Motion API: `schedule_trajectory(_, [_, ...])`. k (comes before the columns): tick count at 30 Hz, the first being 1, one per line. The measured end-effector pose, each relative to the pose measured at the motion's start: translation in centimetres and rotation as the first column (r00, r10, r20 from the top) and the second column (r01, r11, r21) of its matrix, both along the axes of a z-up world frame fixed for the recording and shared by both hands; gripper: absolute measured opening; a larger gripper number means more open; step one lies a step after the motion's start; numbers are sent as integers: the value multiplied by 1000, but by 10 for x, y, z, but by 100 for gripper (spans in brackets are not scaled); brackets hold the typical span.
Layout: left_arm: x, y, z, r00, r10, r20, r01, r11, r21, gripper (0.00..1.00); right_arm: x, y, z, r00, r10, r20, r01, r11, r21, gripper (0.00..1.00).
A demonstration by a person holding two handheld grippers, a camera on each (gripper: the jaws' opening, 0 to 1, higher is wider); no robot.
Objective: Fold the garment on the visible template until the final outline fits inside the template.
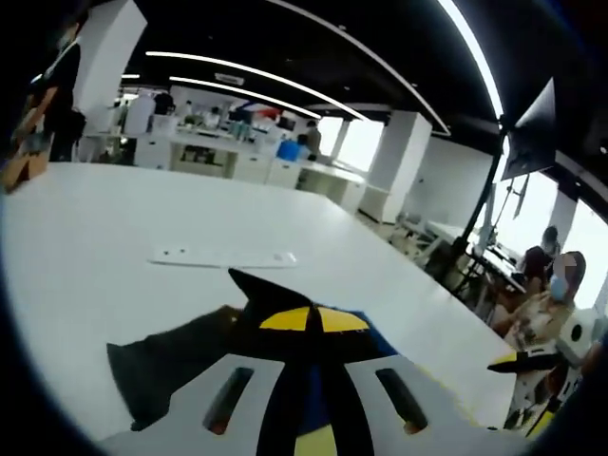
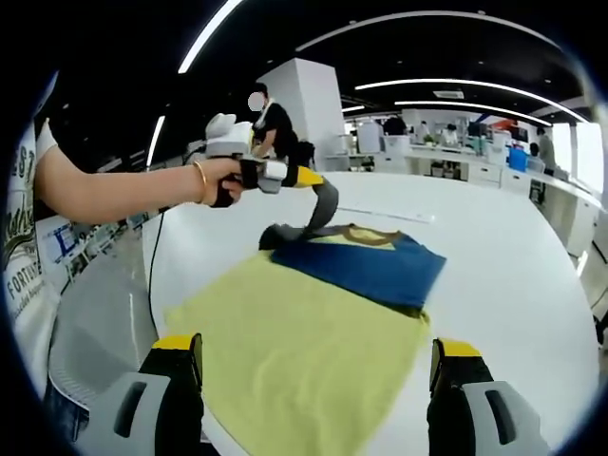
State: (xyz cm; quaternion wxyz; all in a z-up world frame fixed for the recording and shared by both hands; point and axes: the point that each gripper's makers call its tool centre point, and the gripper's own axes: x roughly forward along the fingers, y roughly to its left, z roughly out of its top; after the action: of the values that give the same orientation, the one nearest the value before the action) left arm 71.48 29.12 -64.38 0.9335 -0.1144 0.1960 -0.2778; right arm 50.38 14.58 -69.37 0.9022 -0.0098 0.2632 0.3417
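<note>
A blue garment (image 2: 366, 261) with a yellow neck patch lies folded on the far part of a yellow template cloth (image 2: 294, 361), on the white table (image 2: 513, 247). Its grey sleeve (image 2: 323, 214) is lifted off the table by my left gripper (image 2: 310, 179), which a hand holds and which is shut on it. In the left gripper view, the yellow-tipped left gripper (image 1: 309, 318) is pinched on the dark sleeve (image 1: 176, 361), which drapes down to the left. My right gripper (image 2: 316, 356) stands open over the near edge of the template, holding nothing. It also shows as the right gripper (image 1: 521, 362) at the edge of the left gripper view.
A thin white strip (image 1: 223, 256) lies on the table (image 1: 104, 237) beyond the garment. The person's arm (image 2: 114, 190) reaches in from the left. Desks, pillars and people stand further back; a seated person (image 1: 546, 304) is off the table's right side.
</note>
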Motion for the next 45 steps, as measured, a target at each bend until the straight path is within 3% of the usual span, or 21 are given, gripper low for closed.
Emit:
schedule_trajectory(9, [-4,-24,-8,999,-46,-8,46,999,14,0,-2,-5,-1,1000,-13,-4,13,1000,-3,99])
schedule_trajectory(18, [-3,-42,4,996,-83,22,83,997,6,0,-2,-7,-2,1000,-21,-4,21,1000,-2,99])
schedule_trajectory(24, [-9,-63,1,991,-132,23,132,991,6,0,-1,-7,-4,1000,-24,-6,24,1000,2,99])
schedule_trajectory(35, [-28,-100,-23,971,-241,-12,241,970,41,0,0,-15,-7,999,-52,-8,52,999,0,99])
schedule_trajectory(45, [-43,-121,-50,952,-298,-68,301,952,52,0,2,-16,-8,998,-61,-8,61,998,9,99])
